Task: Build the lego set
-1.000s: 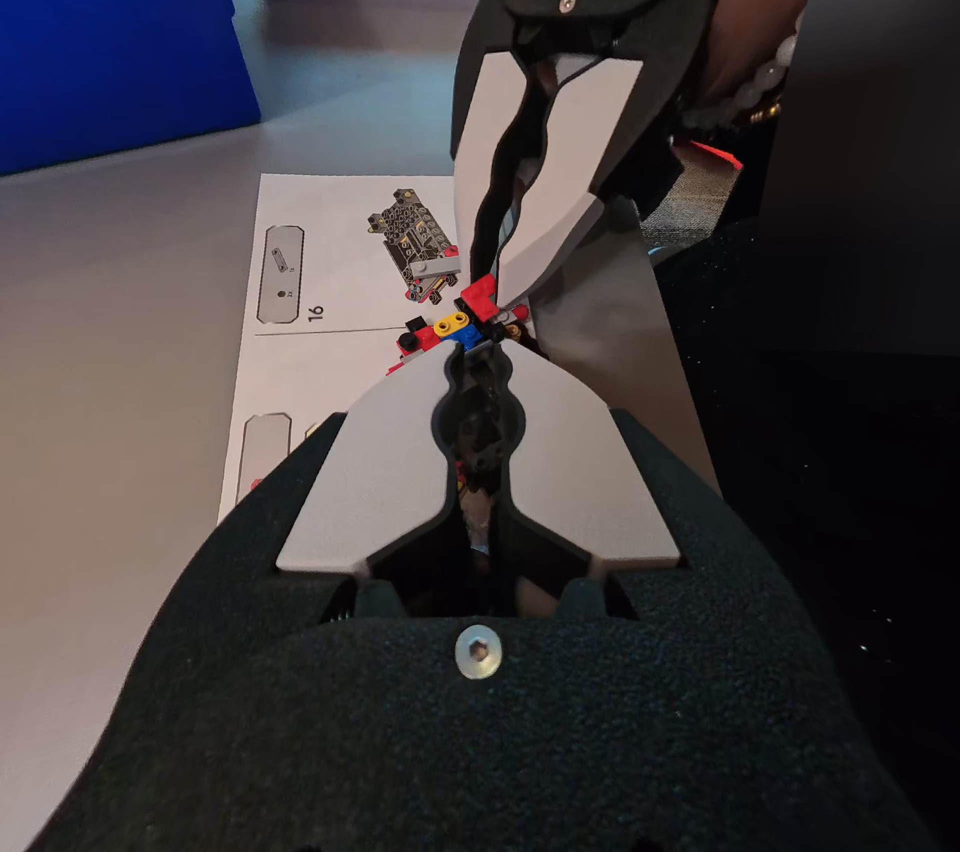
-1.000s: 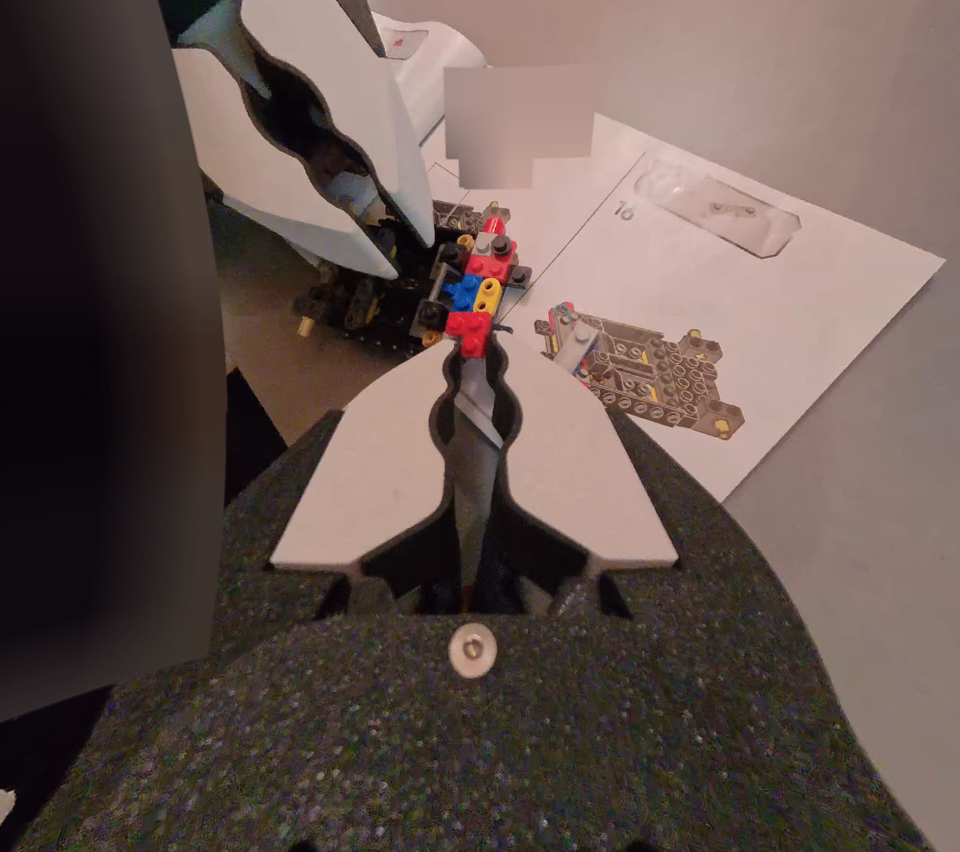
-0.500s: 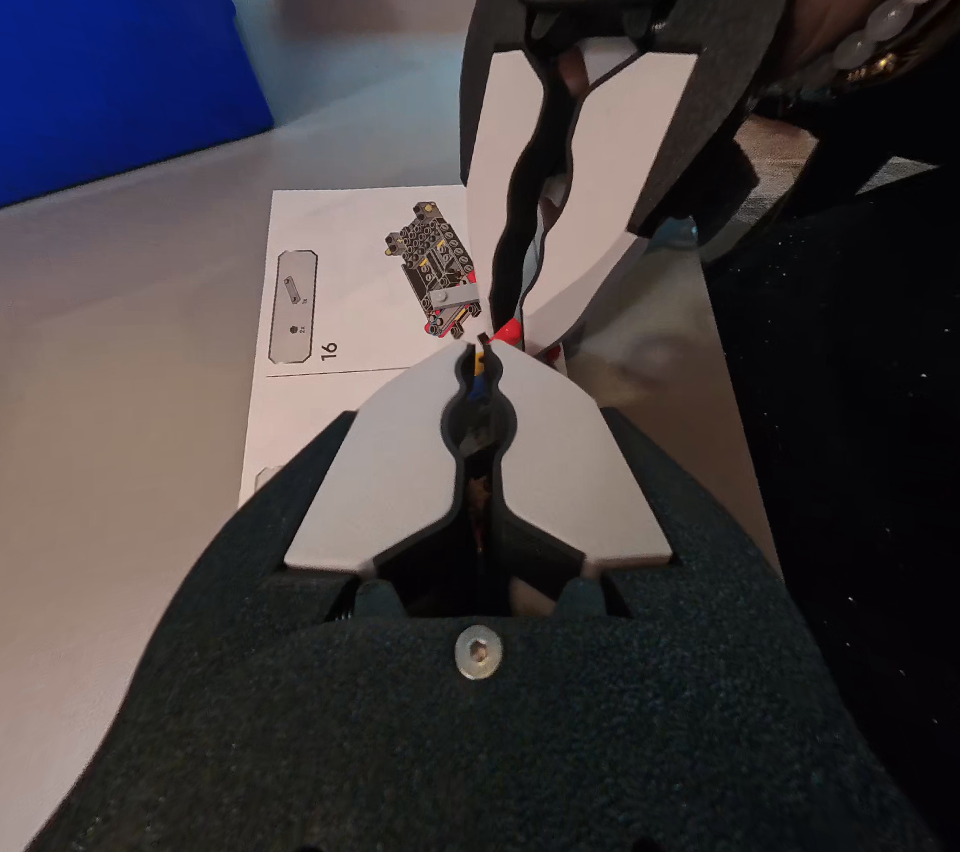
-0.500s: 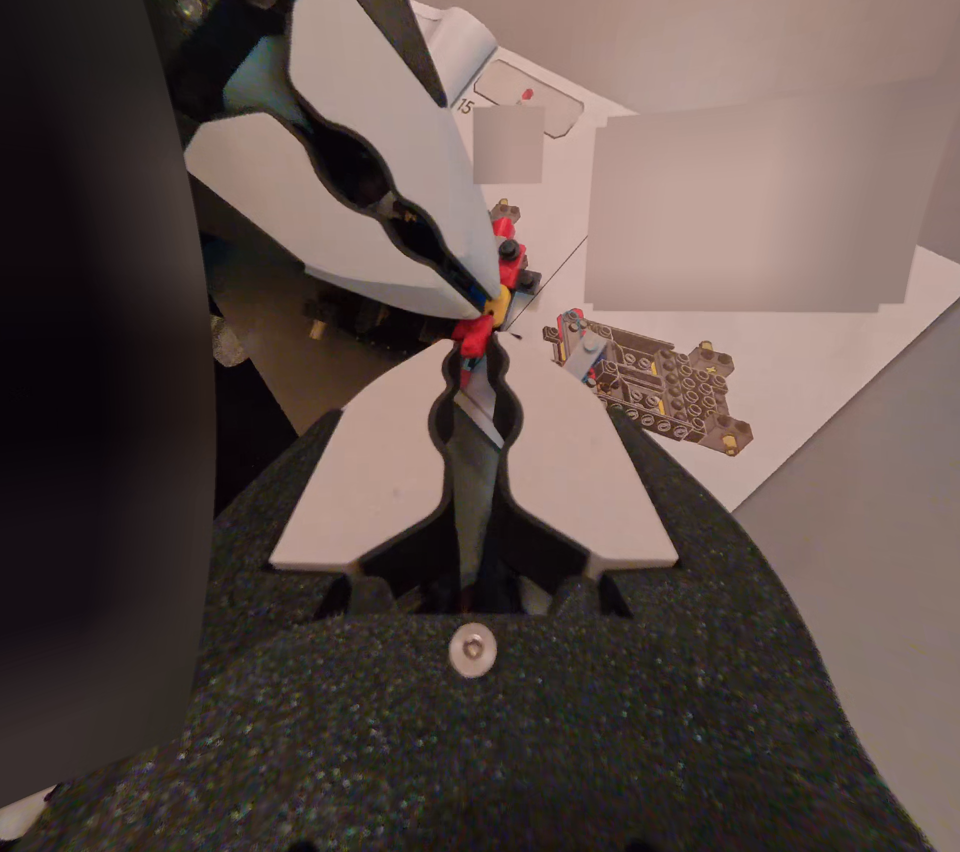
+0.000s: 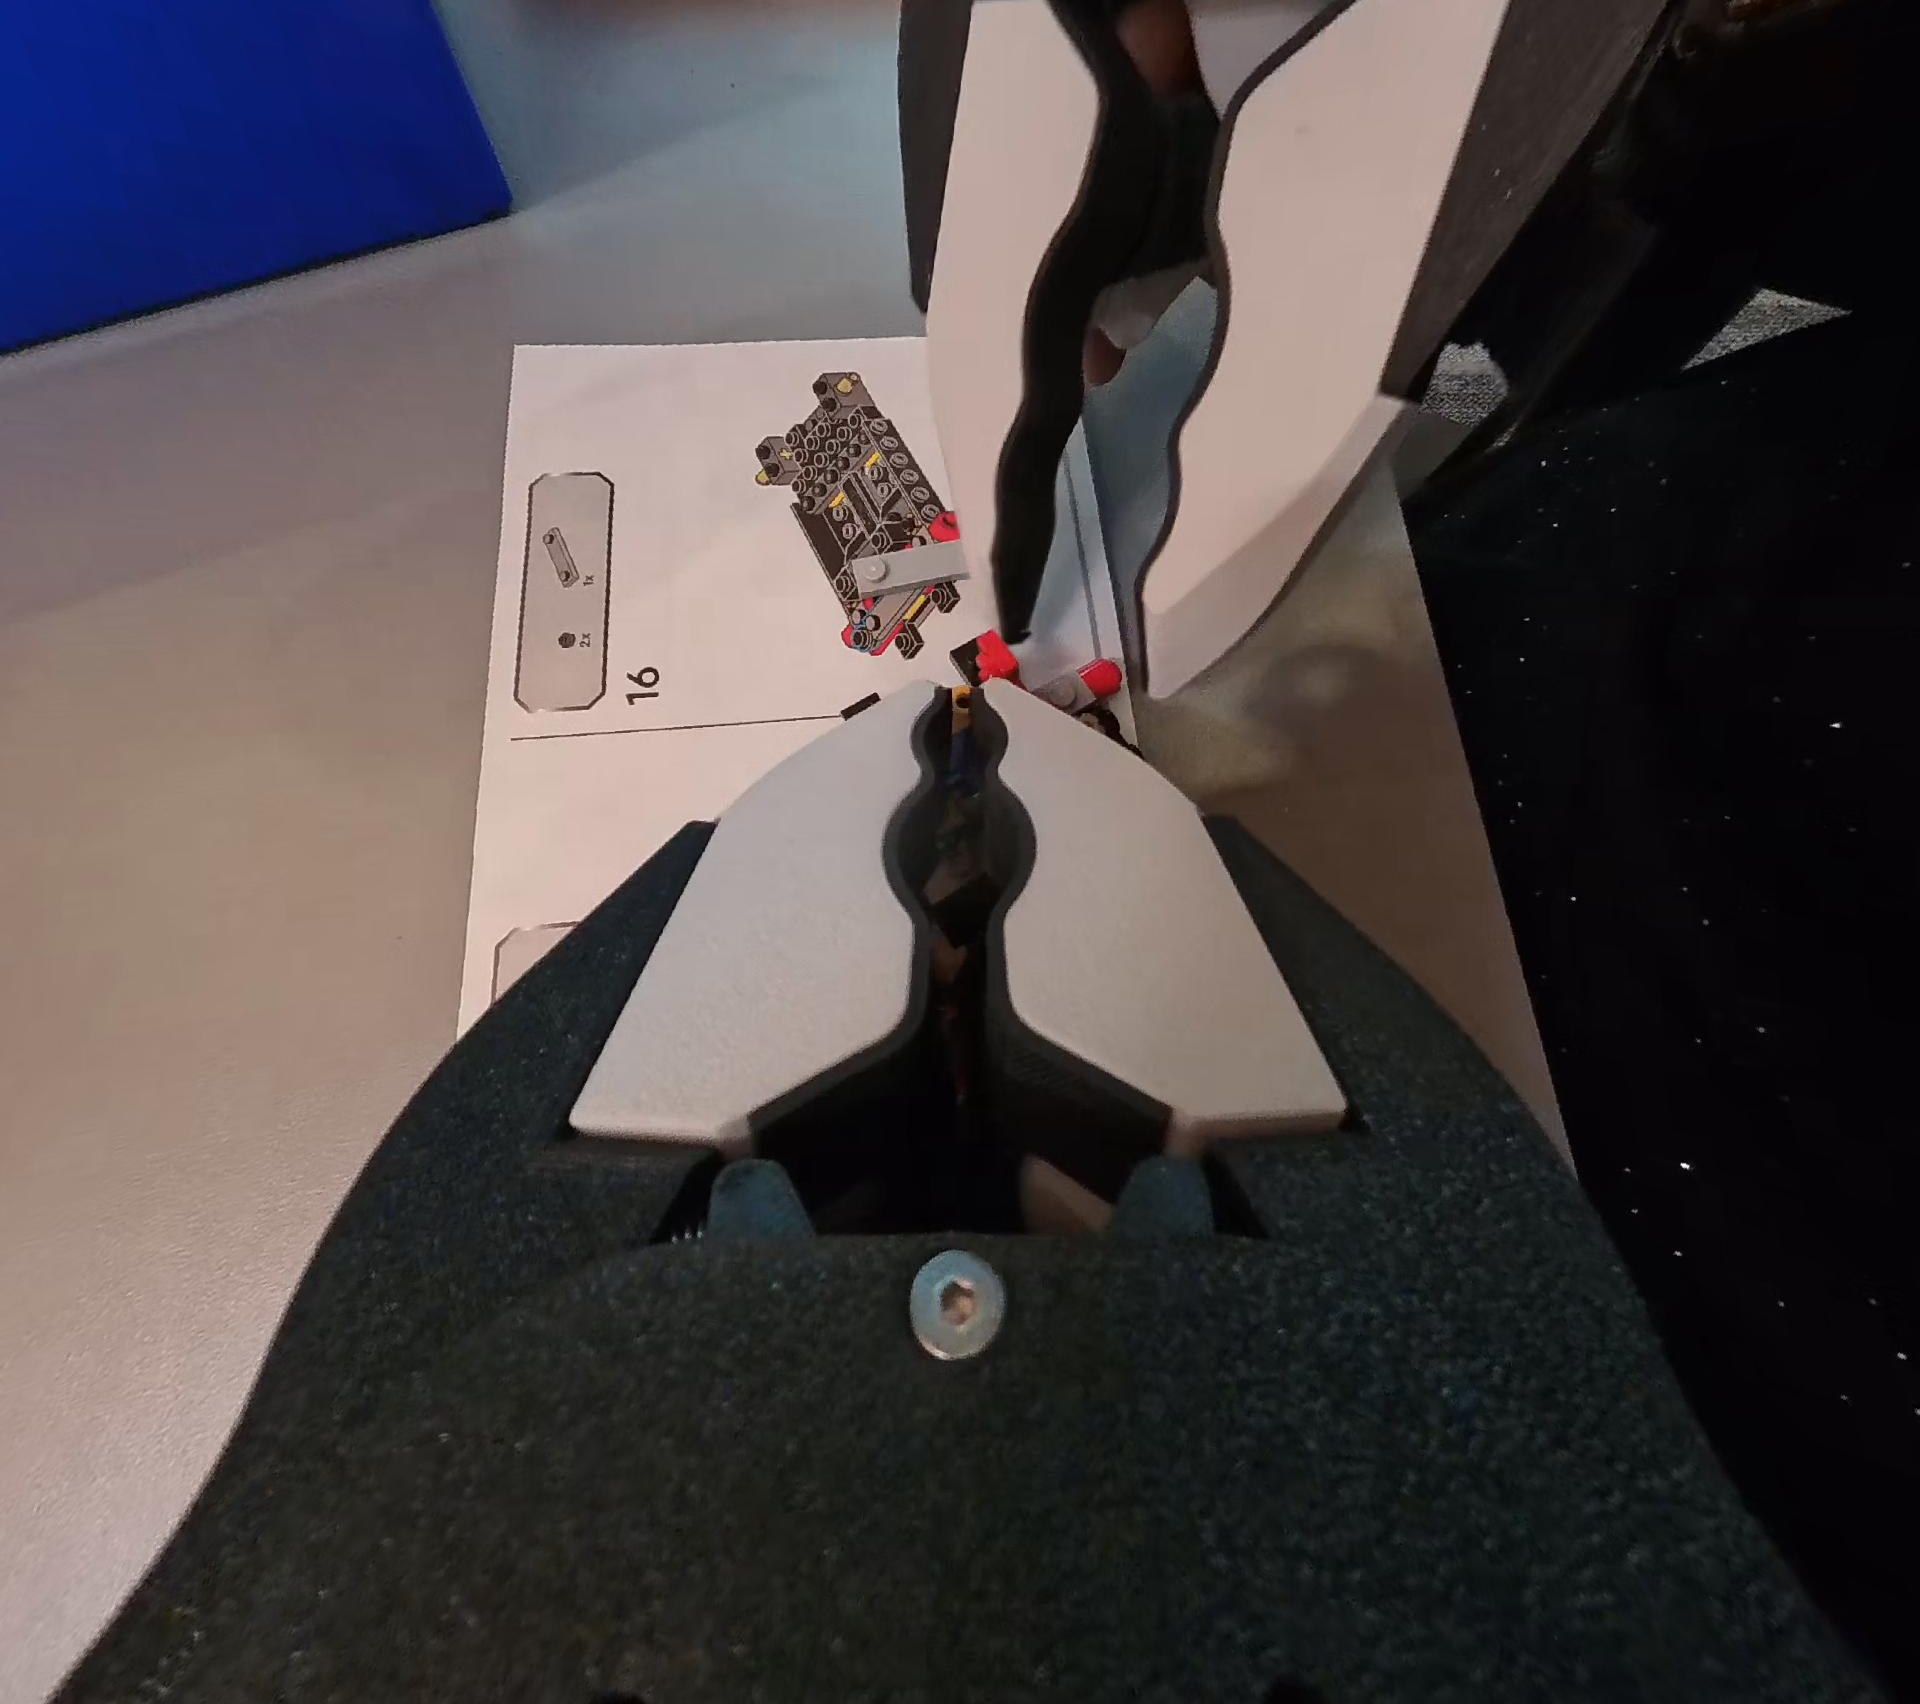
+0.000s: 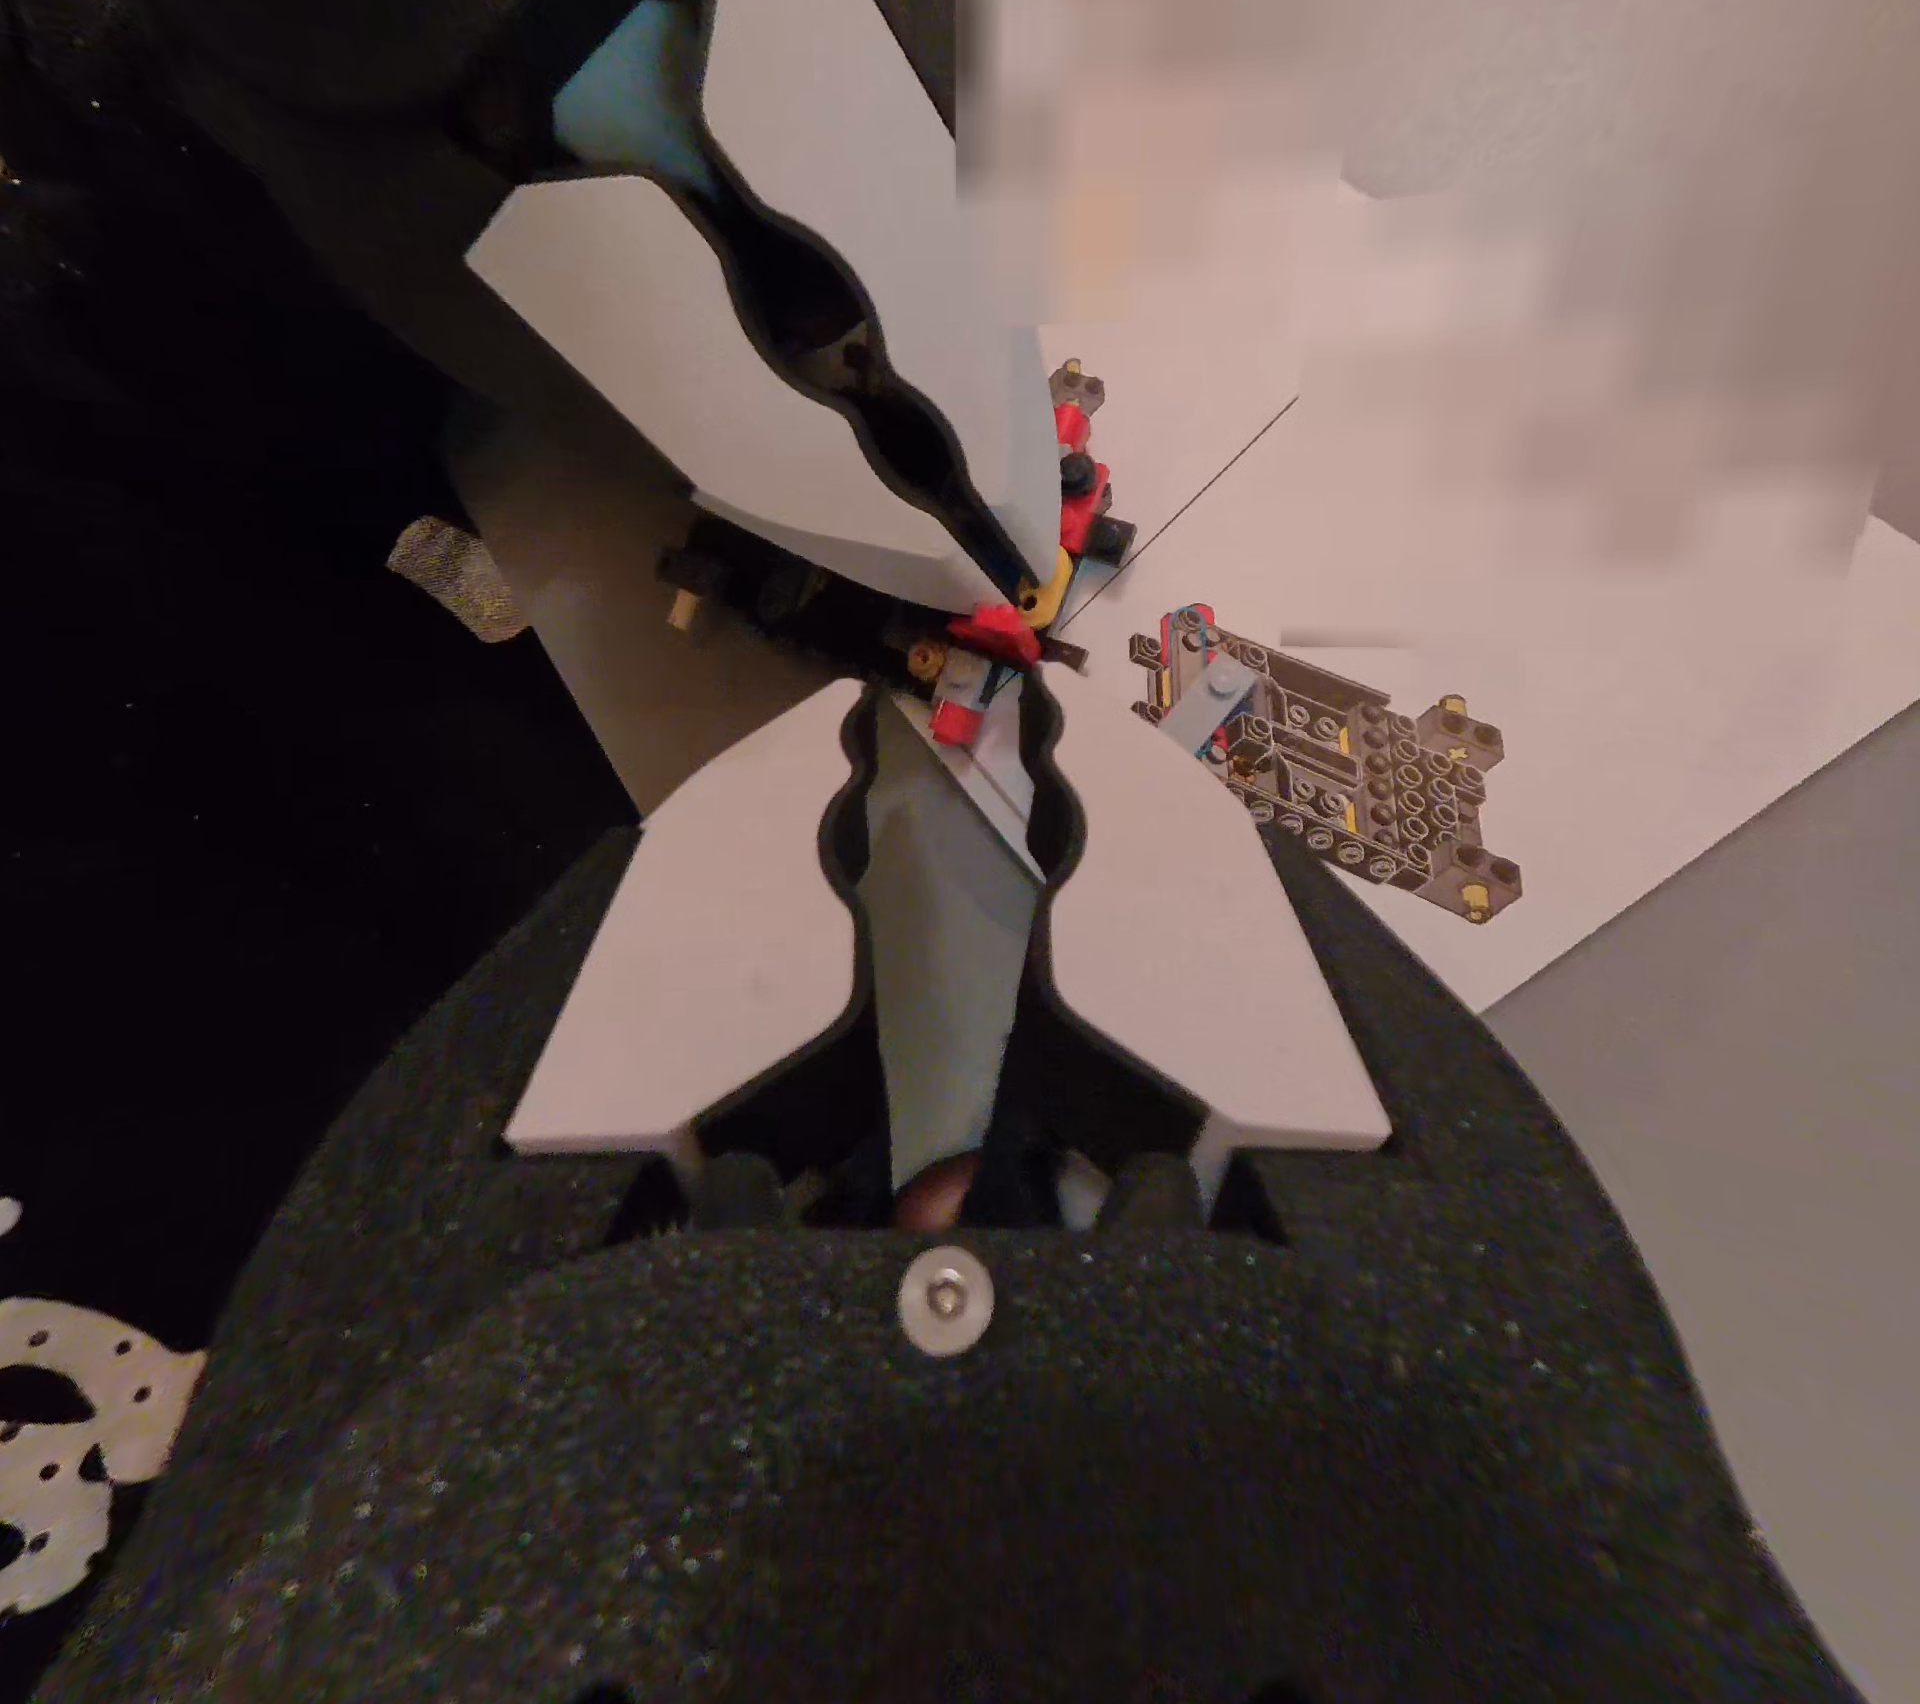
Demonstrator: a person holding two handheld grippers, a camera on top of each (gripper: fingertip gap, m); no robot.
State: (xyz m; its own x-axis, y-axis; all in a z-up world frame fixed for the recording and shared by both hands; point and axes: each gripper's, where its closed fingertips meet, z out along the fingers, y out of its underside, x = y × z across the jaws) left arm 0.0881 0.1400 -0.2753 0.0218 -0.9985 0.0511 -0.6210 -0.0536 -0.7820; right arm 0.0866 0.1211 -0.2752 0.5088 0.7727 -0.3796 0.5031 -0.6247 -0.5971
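Two tongs meet at our lego model: left tongs pinch it, right tongs spread just beside it

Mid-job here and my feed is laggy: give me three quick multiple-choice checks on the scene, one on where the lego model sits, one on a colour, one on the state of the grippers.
1. Where is the lego model?
A. On the blue bin
B. Between the two gripper tips, at the edge of the instruction sheet
C. Far out on the bare table

2. What colour is the brick under the tip of the left gripper in the right wrist view?
A. Yellow
B. Green
C. White

3. How do the jaws of the right gripper stand?
A. Clamped flat together
B. Out of view
C. Parted, with a gap between the fingers

Answers: 1 B, both tips meet over the model beside the printed page. 2 A, a yellow brick shows at that tip. 3 C, table and paper show through the gap, and nothing is pinched.
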